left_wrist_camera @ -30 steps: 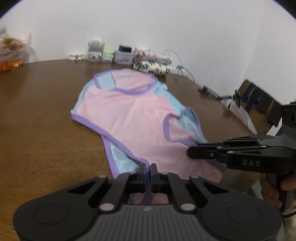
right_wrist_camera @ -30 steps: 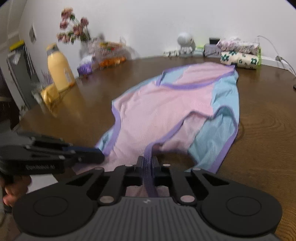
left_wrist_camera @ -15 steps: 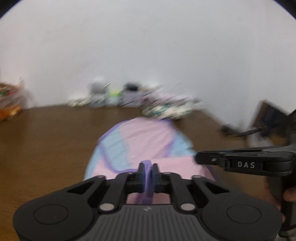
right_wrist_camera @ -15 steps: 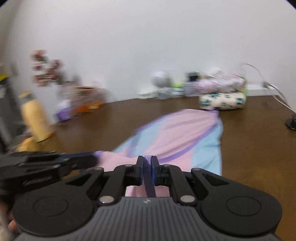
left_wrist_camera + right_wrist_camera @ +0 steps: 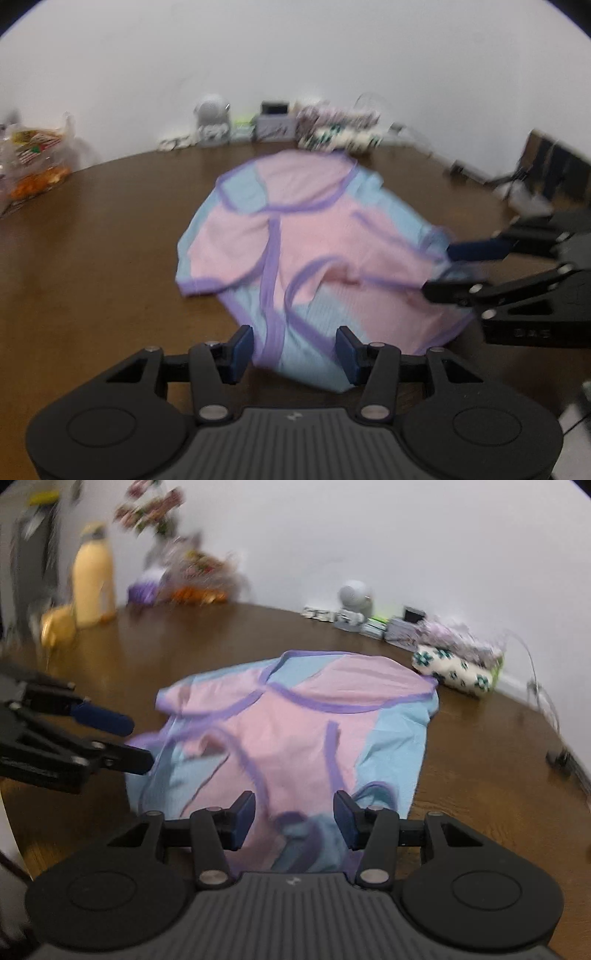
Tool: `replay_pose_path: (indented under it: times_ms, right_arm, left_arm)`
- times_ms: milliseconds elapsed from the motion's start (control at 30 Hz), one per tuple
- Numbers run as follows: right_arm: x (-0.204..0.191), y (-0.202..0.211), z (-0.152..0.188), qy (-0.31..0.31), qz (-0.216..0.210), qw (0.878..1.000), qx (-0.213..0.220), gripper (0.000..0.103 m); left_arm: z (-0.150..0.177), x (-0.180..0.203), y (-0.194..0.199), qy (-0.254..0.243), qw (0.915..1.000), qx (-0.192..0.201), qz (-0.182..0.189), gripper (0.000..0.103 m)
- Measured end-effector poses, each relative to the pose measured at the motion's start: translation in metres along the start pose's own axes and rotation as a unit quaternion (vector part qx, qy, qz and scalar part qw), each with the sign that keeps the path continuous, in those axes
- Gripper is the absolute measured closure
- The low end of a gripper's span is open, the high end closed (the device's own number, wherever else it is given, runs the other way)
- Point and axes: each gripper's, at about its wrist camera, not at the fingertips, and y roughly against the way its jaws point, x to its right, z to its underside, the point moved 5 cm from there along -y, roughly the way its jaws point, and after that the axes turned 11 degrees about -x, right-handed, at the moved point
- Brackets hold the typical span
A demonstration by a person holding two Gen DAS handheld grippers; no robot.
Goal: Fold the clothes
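A: Pink-and-blue mesh garment with purple trim [image 5: 314, 243] is lying doubled over on the brown wooden table [image 5: 92, 258], looking light and floppy.

B: Left gripper [image 5: 294, 349] and right gripper [image 5: 294, 814] are both gaping wide, holding nothing. I'm suggesting pinching the purple-trimmed edges.

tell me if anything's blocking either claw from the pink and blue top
Nothing visible is. The top lies directly beneath the open left claw and open right claw; the floral bundle sits beyond it.

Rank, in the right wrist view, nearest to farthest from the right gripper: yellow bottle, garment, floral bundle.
From the right gripper:
1. Garment, directly beneath and ahead.
2. Floral bundle, far right.
3. Yellow bottle, far left by the wall.
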Motion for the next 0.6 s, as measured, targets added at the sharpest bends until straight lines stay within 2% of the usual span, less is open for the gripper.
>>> replay_pose_path:
  times_ms: [100,200,267,333,433,500,600]
  right_arm:
    - [-0.010,-0.007,-0.007,0.012,-0.011,1.000,-0.002,0.063]
    - [-0.016,-0.021,-0.007,0.033,0.022,0.999,-0.016,0.072]
    - [-0.018,-0.028,-0.006,0.045,0.050,0.997,-0.024,0.080]
    - [-0.011,-0.023,0.000,0.026,0.051,0.998,-0.025,0.089]
    - [0.005,-0.012,0.012,-0.016,0.048,0.998,-0.024,0.094]
    - [0.019,-0.003,0.022,-0.059,0.046,0.997,-0.025,0.094]
    - [0.026,0.014,0.032,-0.097,0.030,0.995,-0.011,0.090]
  left_arm:
    - [0.001,0.004,-0.003,-0.008,0.9994,0.011,-0.033,0.055]
    - [0.001,0.001,-0.003,-0.010,0.9989,0.013,-0.043,0.057]
    - [0.005,-0.004,-0.003,-0.011,0.9987,0.012,-0.049,0.062]
    - [0.010,-0.013,-0.003,-0.009,0.9984,0.013,-0.054,0.062]
    - [0.018,-0.033,0.001,0.014,0.9991,0.009,-0.039,0.062]
    - [0.021,-0.047,0.004,0.046,0.9987,0.003,-0.020,0.062]
    - [0.019,-0.054,0.018,0.087,0.9958,0.018,-0.021,0.066]
